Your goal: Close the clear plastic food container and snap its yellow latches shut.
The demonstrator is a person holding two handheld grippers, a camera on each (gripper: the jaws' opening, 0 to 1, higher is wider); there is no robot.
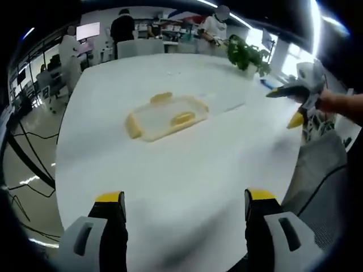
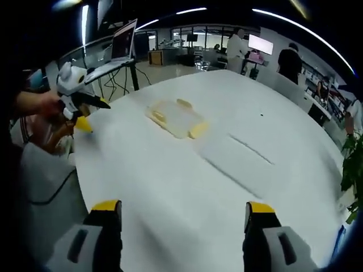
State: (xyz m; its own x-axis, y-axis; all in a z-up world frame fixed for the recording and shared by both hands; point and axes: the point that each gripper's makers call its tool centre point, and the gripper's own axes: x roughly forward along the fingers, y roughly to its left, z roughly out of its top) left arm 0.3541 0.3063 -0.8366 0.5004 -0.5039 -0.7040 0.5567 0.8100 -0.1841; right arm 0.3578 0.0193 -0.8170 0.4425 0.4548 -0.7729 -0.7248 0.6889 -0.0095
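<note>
**Two Grippers Poised Over Container on White Table**

A broad white table (image 1: 187, 170) spreads across the left gripper view, and again across the right gripper view (image 2: 238, 170), where faint crease lines run over its surface. Beyond its far edge lies an open office floor, with people standing at desks and monitors in the background; one person in dark clothing (image 1: 122, 28) stands with back turned. A laptop (image 2: 123, 41) sits raised on a stand past the table's rim in the right gripper view.

A leafy green plant (image 1: 247, 55) stands on the far part of the table in the left gripper view, well apart from the container.

The clear plastic food container (image 1: 166, 116) lies flat near the middle of the table, its yellow latches (image 1: 183, 118) showing at its edges. Whether the latches are snapped down cannot be told at this distance. In the right gripper view the container (image 2: 177, 118) rests on the far left half of the table.

The left gripper (image 1: 184, 205) hangs above the near table edge, jaws spread wide with nothing between them, well short of the container. The right gripper (image 2: 184, 214) is likewise spread and empty; in the left gripper view it (image 1: 295, 99) appears at the right, held in a hand (image 1: 324, 101).
</note>
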